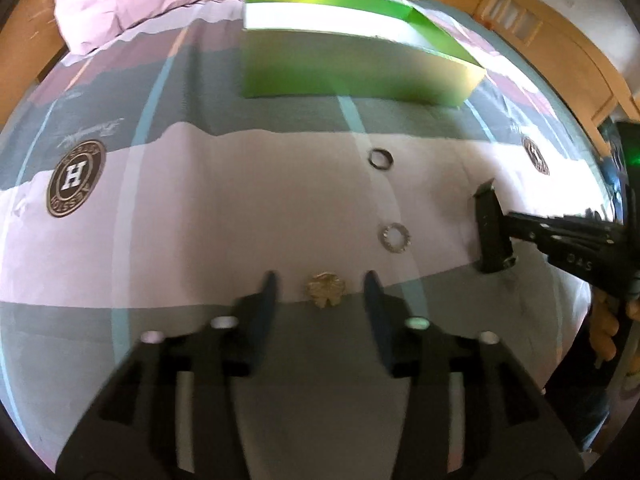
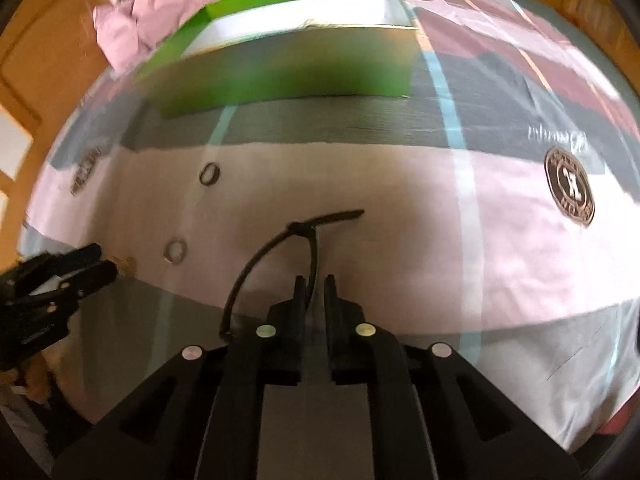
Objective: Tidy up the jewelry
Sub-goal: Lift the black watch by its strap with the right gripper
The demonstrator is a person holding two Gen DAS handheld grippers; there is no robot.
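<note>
Straddling the gold brooch [image 1: 326, 290] at six o'clock, the left gripper [image 1: 320, 290] stands apart, ready to pinch; two rings [image 1: 392, 237] lie toward one o'clock.

Right view: the right gripper [image 2: 315, 294] is clamped on a black cord [image 2: 276, 254], presumably bound for the green box [image 2: 280, 76] at twelve.

Under me is a bed covered by a patterned sheet [image 1: 248, 200] in pink, grey and maroon bands with round brown "H" badges. Far off on it sits an open green box [image 1: 352, 76], with a crumpled pink cloth [image 1: 120, 4] beyond, to the left. Nearer lie a dark ring [image 1: 381, 159], a sparkly ring [image 1: 392, 237] and, nearest, a gold brooch [image 1: 326, 289].
</note>
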